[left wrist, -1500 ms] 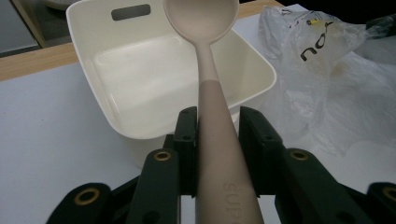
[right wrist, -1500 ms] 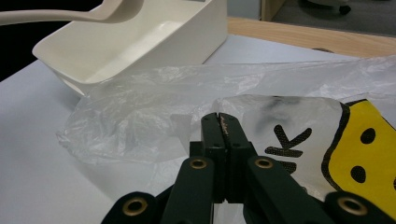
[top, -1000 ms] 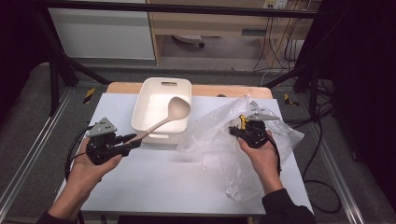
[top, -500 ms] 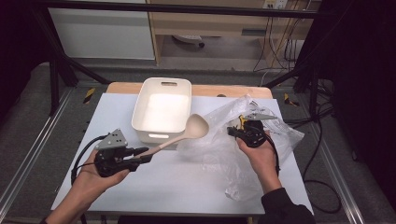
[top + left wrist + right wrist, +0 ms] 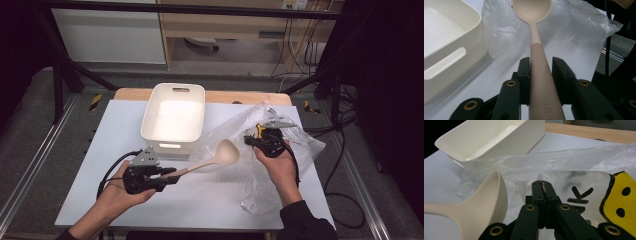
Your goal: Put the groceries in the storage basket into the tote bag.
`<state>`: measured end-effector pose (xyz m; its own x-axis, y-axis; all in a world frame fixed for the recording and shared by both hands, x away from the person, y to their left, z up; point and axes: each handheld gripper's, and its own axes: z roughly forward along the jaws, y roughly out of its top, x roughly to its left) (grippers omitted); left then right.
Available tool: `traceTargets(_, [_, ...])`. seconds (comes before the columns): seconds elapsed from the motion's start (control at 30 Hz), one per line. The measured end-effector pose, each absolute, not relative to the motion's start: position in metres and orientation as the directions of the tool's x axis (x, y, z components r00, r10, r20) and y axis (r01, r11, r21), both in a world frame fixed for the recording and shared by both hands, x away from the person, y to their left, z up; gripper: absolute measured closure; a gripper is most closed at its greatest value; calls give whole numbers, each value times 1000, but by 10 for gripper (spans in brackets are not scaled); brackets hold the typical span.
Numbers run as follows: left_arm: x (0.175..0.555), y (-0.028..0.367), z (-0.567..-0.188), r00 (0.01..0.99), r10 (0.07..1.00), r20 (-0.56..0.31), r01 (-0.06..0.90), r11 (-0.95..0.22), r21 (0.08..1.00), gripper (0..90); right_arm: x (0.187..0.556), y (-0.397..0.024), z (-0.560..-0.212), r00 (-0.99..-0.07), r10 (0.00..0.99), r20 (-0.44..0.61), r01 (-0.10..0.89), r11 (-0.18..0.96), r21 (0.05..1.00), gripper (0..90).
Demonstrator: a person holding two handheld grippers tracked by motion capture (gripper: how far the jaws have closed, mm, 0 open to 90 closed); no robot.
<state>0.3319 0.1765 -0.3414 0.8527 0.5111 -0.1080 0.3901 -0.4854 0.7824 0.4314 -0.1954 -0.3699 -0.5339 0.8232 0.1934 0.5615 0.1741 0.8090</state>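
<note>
1. I see my left tongs (image 5: 167, 176) near the front of the bench (image 5: 90, 165), clamped on the handle of a beige ladle (image 5: 212, 159).
2. The ladle's bowl points toward the mouth of the clear plastic bag (image 5: 235, 132), just beside the film.
3. My right tongs (image 5: 249, 139) are fully closed, pinching the bag's film.
4. Farther back, a white tub (image 5: 174, 116) sits just left of the bag.
</note>
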Motion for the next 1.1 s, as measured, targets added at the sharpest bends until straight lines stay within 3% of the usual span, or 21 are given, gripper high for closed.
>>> traceTargets(1.1, [354, 123, -378, 872, 479, -104, 382, -531, 756, 687, 428, -196, -369, -533, 822, 200, 557, 163, 815, 900])
